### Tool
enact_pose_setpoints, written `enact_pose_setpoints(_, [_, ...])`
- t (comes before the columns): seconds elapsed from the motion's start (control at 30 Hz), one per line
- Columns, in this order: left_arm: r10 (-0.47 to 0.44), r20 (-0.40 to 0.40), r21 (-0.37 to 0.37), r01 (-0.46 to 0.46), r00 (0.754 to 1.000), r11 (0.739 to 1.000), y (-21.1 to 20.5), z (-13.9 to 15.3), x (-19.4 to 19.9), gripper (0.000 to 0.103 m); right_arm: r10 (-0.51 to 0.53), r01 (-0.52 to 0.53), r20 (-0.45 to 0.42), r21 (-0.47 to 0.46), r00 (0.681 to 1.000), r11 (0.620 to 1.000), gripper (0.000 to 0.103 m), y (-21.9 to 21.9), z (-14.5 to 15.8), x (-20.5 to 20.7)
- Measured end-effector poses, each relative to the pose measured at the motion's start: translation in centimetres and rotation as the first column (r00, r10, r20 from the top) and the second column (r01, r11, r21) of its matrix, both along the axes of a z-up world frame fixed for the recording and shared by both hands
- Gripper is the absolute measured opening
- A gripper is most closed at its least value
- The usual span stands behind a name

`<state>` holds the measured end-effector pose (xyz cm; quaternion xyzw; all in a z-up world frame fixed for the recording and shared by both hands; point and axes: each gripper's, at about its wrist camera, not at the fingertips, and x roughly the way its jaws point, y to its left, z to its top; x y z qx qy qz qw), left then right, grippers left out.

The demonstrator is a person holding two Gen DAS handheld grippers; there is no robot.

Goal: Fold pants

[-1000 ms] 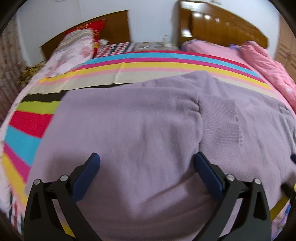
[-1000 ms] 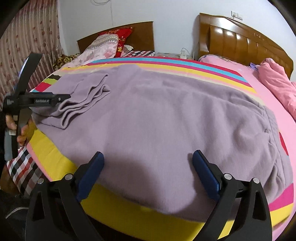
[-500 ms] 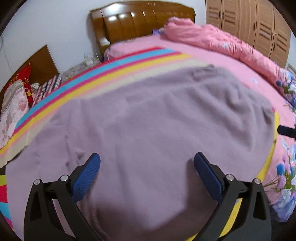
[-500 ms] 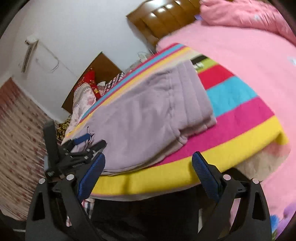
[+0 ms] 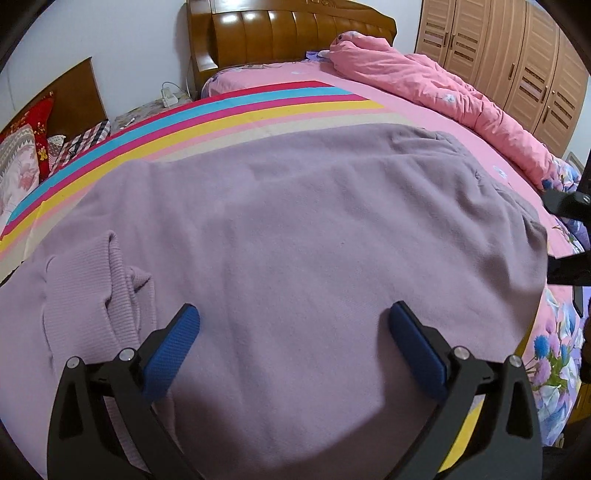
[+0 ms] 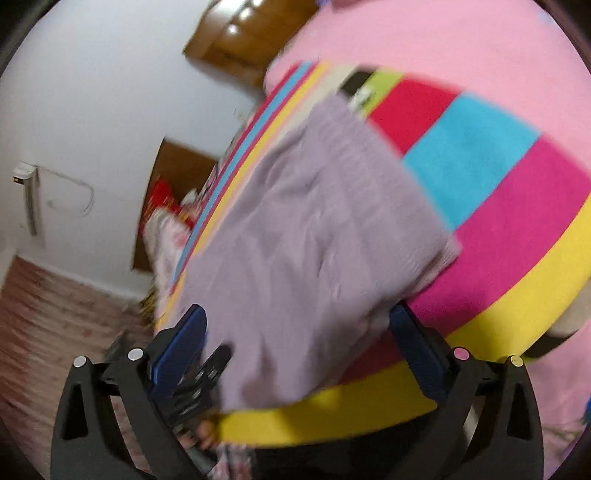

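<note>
Lilac knitted pants (image 5: 295,229) spread flat on striped multicoloured blanket (image 5: 229,110). Left gripper (image 5: 293,334) poised above pants, jaws wide apart, empty. Right gripper (image 6: 297,332) likewise spread, empty, at pants' blurred edge.

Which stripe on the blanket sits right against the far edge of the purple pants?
The beige stripe borders the pants. The pale pink, yellow, magenta, blue and red stripes lie beyond it, toward the headboard.
</note>
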<state>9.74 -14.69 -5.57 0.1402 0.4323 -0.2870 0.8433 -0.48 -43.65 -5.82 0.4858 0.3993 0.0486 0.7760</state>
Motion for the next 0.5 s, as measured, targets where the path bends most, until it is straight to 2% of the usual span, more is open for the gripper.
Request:
enact_pose_setpoints(0.1, [0.001,0.001,0.001,-0.001,1.000,1.000,0.0,0.0,0.0,0.102,0.004,-0.004,0.008,0.006,1.000,1.000,0.097,0.2,0.1,-0.1])
enact_pose_setpoints(0.17, [0.000,0.001,0.001,0.000,1.000,1.000,0.0,0.0,0.0,0.102,-0.052,0.051,0.016,0.028,0.999,0.998,0.096,-0.3,-0.1,-0.1])
enact_pose_setpoints(0.23, [0.000,0.000,0.000,0.000,1.000,1.000,0.0,0.0,0.0,0.102,-0.152,0.153,0.029,-0.059,0.988,0.986,0.096,-0.7,0.3,0.4])
enact_pose_setpoints(0.3, [0.001,0.001,0.000,-0.001,1.000,1.000,0.0,0.0,-0.1,0.102,-0.188,0.189,0.024,-0.106,0.982,0.976,0.096,-0.4,0.6,0.9])
enact_pose_setpoints(0.37, [0.001,0.001,0.001,-0.001,1.000,1.000,0.0,0.0,-0.1,0.102,-0.115,0.113,-0.002,-0.171,0.993,0.979,0.097,0.9,1.0,1.9])
enact_pose_setpoints(0.43, [0.001,0.001,0.001,-0.001,1.000,1.000,0.0,0.0,-0.1,0.102,0.052,-0.055,-0.028,-0.154,0.998,0.987,0.097,2.6,1.0,2.7])
enact_pose_setpoints(0.47, [0.001,0.001,0.001,-0.001,1.000,1.000,0.0,0.0,-0.1,0.102,0.089,-0.094,-0.039,-0.168,0.995,0.981,0.096,3.2,1.2,2.7])
enact_pose_setpoints(0.5, [0.001,0.001,0.001,-0.001,1.000,1.000,0.0,0.0,-0.1,0.102,0.079,-0.085,-0.037,-0.173,0.996,0.981,0.095,3.3,1.2,2.6])
